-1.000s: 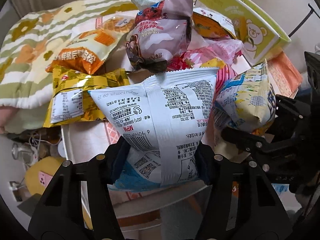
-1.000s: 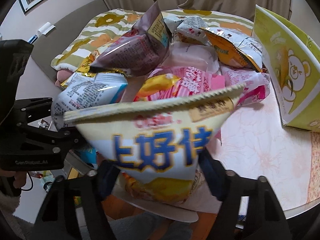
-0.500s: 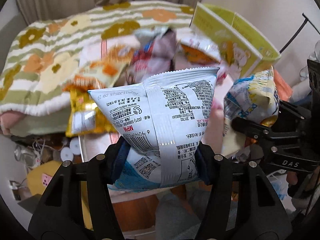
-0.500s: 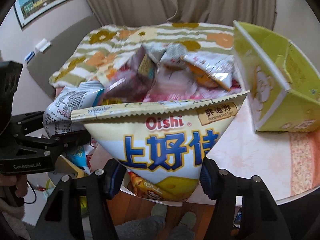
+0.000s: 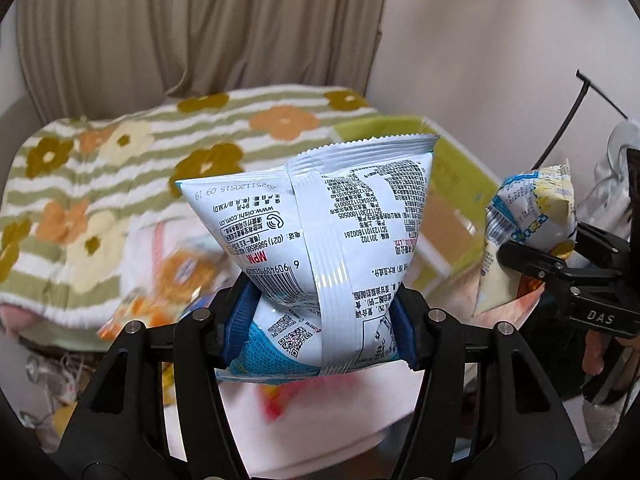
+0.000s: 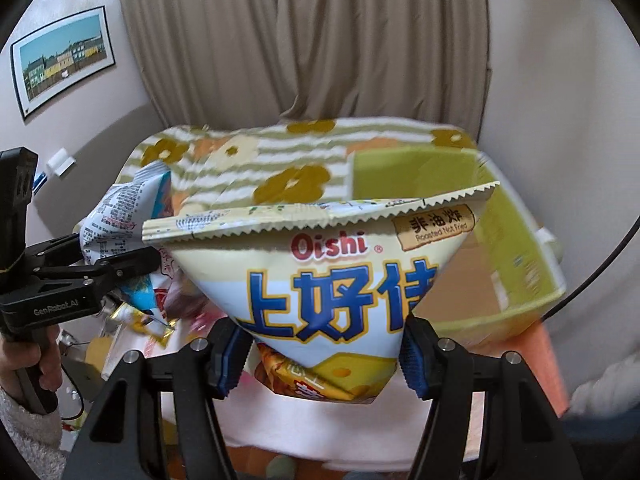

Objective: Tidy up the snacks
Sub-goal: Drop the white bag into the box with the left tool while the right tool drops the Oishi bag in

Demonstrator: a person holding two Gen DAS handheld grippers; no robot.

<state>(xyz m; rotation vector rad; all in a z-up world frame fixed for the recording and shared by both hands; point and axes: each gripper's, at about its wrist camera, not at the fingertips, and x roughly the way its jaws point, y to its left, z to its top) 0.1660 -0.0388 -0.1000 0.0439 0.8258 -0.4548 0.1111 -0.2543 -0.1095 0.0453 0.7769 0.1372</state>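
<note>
**A:** How far along?

**B:** Barely started. Left gripper (image 5: 320, 320) is clamped on a white-and-blue Oishi bag (image 5: 320, 232), right gripper (image 6: 320, 356) on a yellow Oishi bag (image 6: 340, 284). Green box (image 6: 516, 248) at 2 o'clock looks empty; blurry snack pile (image 5: 180, 280) remains at 9.

Left claw (image 5: 322, 312) and right claw (image 6: 322, 354) both clamped.

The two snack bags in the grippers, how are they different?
The blue-and-white snack bag in the left gripper shows its back: small print, a barcode and a centre seam. The yellow Oishi snack bag in the right gripper shows its front: big blue characters and a red logo. Both are puffy, sealed, zigzag-edged, and pinched near the bottom between blue pads.
</note>
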